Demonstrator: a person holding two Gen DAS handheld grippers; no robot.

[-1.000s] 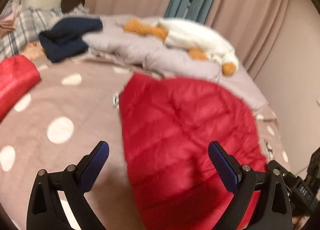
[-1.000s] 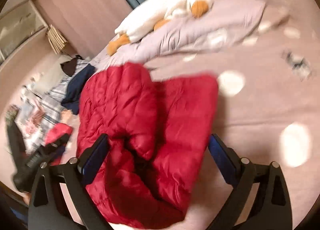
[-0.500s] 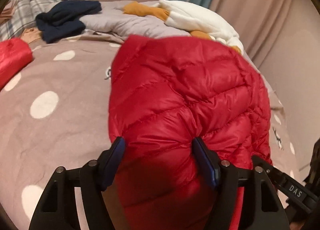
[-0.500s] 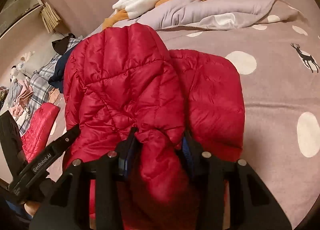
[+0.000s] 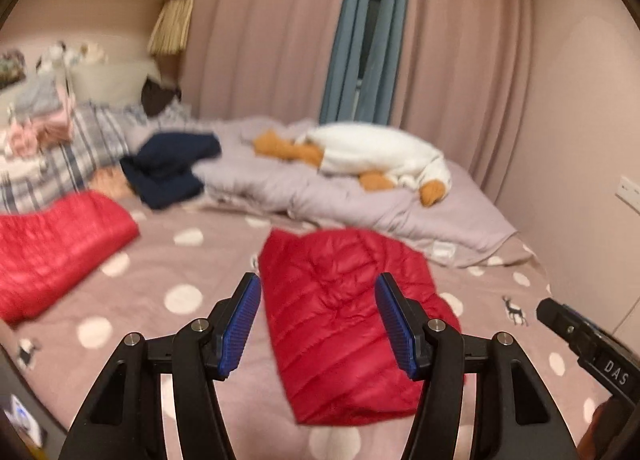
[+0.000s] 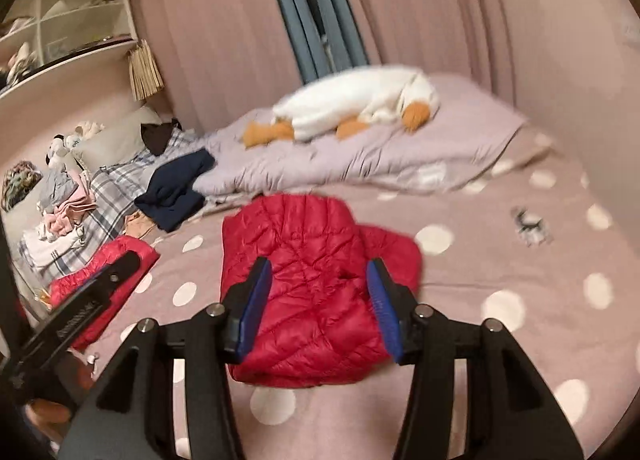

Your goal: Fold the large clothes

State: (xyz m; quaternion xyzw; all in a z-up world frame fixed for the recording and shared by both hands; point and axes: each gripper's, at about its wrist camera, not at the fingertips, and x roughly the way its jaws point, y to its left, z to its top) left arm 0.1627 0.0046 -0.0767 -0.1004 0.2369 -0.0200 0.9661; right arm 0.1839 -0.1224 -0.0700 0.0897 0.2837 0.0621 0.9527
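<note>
— Both grippers have let go of the red down jacket (image 5: pixel 352 320) since half a second back, when each had a fold of it pinched, and both have lifted away from it; the jacket now lies folded on the bed (image 5: pixel 188 272).

— Where does it sit against the left gripper (image 5: pixel 318 324)?

— Beyond and below the blue pads (image 5: pixel 240 324), seen through the gap between them. Nothing is between the jaws; they stand about half apart and are closing a little. That gripper points down at a shallow slant across the bed.

— And the right gripper (image 6: pixel 320 306)?

— Much the same: the jacket (image 6: pixel 316 292) shows through the gap, lying flat on the dotted bedcover (image 6: pixel 500 280) and not touching the pads. Those jaws are also about half apart, empty, and opening. The gripper tilts downward toward the bed. The left gripper's black frame shows at the lower left edge of the right wrist view, with part of a hand (image 6: pixel 48 412) below it.

— What else is on the bed?

— A second red quilted garment (image 5: pixel 56 248) lies well apart to the left. A navy garment (image 5: pixel 168 167) rests near the far side, beside a lilac duvet (image 5: pixel 360 203) with a white goose plush toy (image 5: pixel 380 155) on top. Plaid bedding (image 5: pixel 76 147) and a heap of other clothes (image 6: pixel 64 203) lie at the far left. Both views are somewhat blurred.
</note>
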